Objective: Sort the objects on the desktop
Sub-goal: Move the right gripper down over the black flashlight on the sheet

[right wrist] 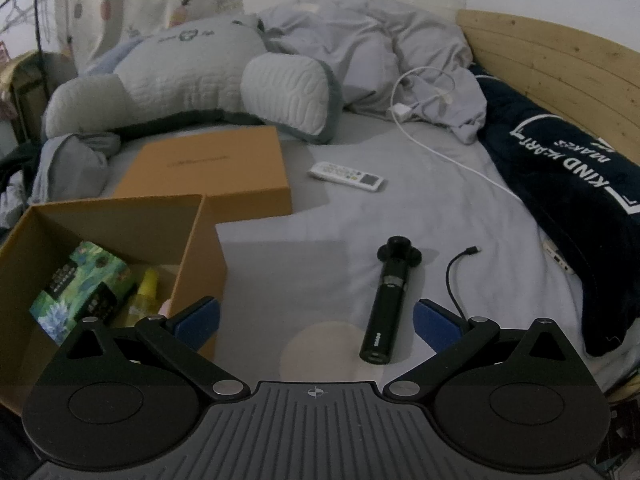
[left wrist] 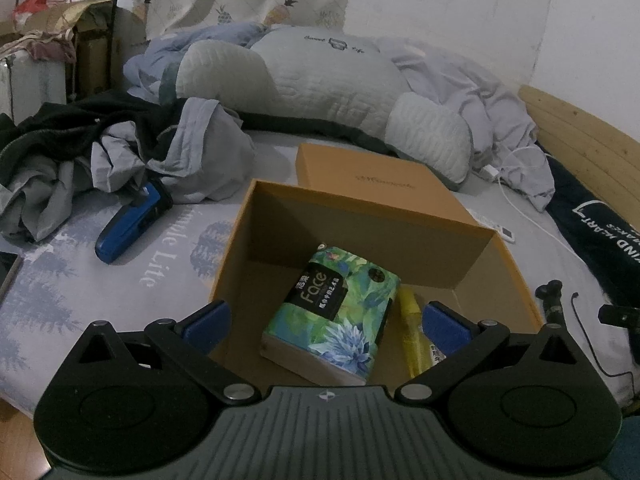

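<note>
An open orange box (left wrist: pixel 348 208) sits on the bed and holds a green floral tissue pack (left wrist: pixel 334 316) and a yellow bottle (left wrist: pixel 414 328). My left gripper (left wrist: pixel 326 326) is open and empty, hovering over the box's near side. In the right wrist view the same box (right wrist: pixel 120 212) is at the left, with the tissue pack (right wrist: pixel 80 292) and yellow bottle (right wrist: pixel 144 296) inside. My right gripper (right wrist: pixel 316 324) is open and empty above the sheet, with a black cylindrical device (right wrist: pixel 386 308) lying between its fingers' line and a round beige disc (right wrist: pixel 320 348) below.
The box lid (right wrist: pixel 212 172) lies behind the box. A white remote (right wrist: pixel 346 176), a white charger cable (right wrist: pixel 424 120) and a short black cable (right wrist: pixel 456 276) lie on the sheet. A blue device (left wrist: pixel 128 220) lies left by crumpled clothes (left wrist: pixel 120 148). Pillows and a dark blanket (right wrist: pixel 560 184) border the bed.
</note>
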`<control>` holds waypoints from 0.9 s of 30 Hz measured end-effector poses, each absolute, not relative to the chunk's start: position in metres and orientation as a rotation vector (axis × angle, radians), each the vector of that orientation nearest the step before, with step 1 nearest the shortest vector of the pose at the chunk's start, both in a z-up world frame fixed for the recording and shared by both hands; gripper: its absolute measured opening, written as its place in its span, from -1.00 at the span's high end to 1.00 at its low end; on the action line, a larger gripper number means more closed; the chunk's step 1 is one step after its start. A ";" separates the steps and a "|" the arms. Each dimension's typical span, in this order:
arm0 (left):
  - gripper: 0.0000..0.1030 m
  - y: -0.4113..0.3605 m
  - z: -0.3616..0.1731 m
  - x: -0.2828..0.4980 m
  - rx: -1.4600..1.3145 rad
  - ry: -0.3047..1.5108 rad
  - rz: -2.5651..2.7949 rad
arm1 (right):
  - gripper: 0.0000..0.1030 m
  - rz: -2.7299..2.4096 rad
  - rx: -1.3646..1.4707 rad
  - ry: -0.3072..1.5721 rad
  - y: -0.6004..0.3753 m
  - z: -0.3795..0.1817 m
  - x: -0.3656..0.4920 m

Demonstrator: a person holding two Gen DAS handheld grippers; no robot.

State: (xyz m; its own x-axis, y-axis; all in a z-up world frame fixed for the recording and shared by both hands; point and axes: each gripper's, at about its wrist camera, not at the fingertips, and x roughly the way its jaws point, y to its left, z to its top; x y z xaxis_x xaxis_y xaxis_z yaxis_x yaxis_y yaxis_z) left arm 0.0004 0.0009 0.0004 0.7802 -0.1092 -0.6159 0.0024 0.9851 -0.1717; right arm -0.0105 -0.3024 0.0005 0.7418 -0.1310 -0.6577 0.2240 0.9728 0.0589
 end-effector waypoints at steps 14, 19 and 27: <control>-1.00 0.001 0.002 0.002 -0.163 0.674 -0.069 | -1.00 -0.201 0.116 0.728 -0.302 -0.002 -0.009; -1.00 0.001 0.001 0.002 -0.166 0.672 -0.068 | -1.00 -0.206 0.111 0.729 -0.305 -0.004 -0.005; -1.00 0.000 0.002 0.001 -0.172 0.666 -0.073 | -1.00 -0.186 0.100 0.691 -0.311 0.000 -0.003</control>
State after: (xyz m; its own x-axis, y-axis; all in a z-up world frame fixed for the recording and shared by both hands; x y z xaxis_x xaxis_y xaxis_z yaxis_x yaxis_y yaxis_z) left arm 0.0007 -0.0001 0.0022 0.7842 -0.1229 -0.6083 0.0126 0.9831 -0.1824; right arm -0.0030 -0.3113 0.0005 0.7550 -0.1372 -0.6413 0.2034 0.9786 0.0301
